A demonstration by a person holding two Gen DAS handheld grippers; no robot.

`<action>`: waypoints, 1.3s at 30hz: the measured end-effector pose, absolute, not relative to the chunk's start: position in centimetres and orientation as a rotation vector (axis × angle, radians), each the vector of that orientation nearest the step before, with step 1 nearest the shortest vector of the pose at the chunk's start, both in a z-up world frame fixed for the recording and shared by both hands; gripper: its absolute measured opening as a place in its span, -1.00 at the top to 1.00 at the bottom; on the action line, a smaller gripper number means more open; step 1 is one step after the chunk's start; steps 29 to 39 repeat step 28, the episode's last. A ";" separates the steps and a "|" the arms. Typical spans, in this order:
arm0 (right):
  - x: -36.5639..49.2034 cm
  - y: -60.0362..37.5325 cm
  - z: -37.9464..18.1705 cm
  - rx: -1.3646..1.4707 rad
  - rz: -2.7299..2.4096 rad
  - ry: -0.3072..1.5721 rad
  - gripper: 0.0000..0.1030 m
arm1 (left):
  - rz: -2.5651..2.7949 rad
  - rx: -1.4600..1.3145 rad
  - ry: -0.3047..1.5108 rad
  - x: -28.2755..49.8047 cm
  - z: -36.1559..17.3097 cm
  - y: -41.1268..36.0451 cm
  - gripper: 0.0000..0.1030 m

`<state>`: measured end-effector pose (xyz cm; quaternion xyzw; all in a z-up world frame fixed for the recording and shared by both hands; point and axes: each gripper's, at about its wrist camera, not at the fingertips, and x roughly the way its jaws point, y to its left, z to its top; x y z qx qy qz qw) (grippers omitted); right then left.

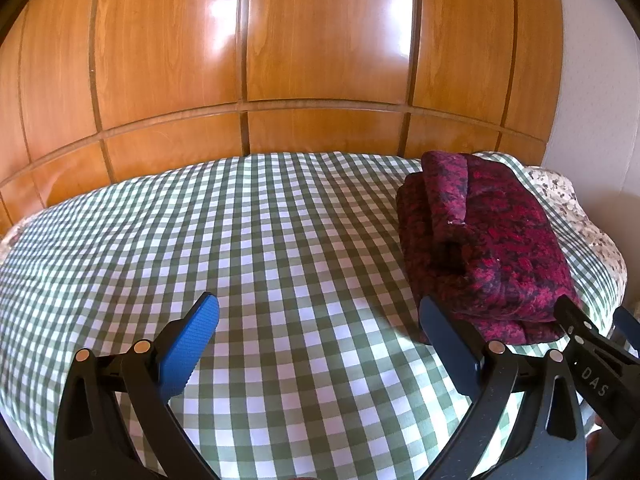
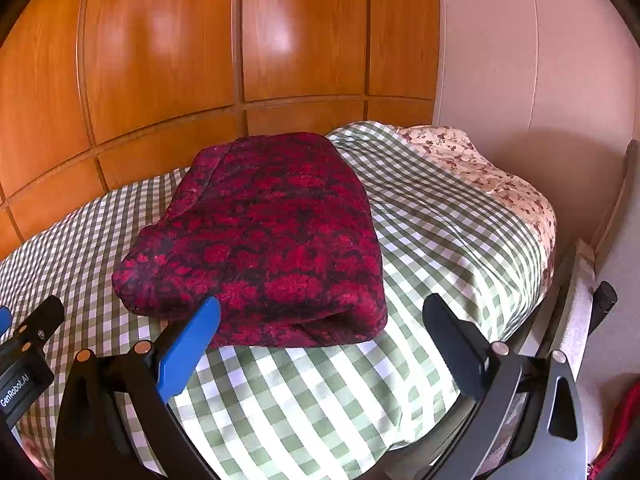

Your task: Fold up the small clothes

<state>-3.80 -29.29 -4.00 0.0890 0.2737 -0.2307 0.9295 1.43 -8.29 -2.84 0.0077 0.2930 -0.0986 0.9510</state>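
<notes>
A folded dark red patterned garment [image 2: 264,236] lies on the green-and-white checked bedcover [image 2: 432,216]. It also shows in the left wrist view [image 1: 488,248], at the right side of the bed [image 1: 240,240]. My left gripper [image 1: 320,320] is open and empty, above the cover to the left of the garment. My right gripper [image 2: 322,318] is open and empty, just in front of the garment's near folded edge. The right gripper's finger [image 1: 576,320] shows at the left view's right edge.
A wooden panelled wardrobe [image 1: 320,48] stands behind the bed. A floral sheet [image 2: 488,172] shows at the bed's right end, next to a pale wall [image 2: 520,60]. The bed's right edge drops off by a frame [image 2: 576,312]. Some red cloth [image 2: 624,420] shows at the lower right.
</notes>
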 end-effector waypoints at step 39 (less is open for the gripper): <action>-4.2 -31.8 -2.4 0.249 -0.458 0.489 -0.96 | -0.243 0.030 0.690 3.1 -4.6 -7.9 -0.93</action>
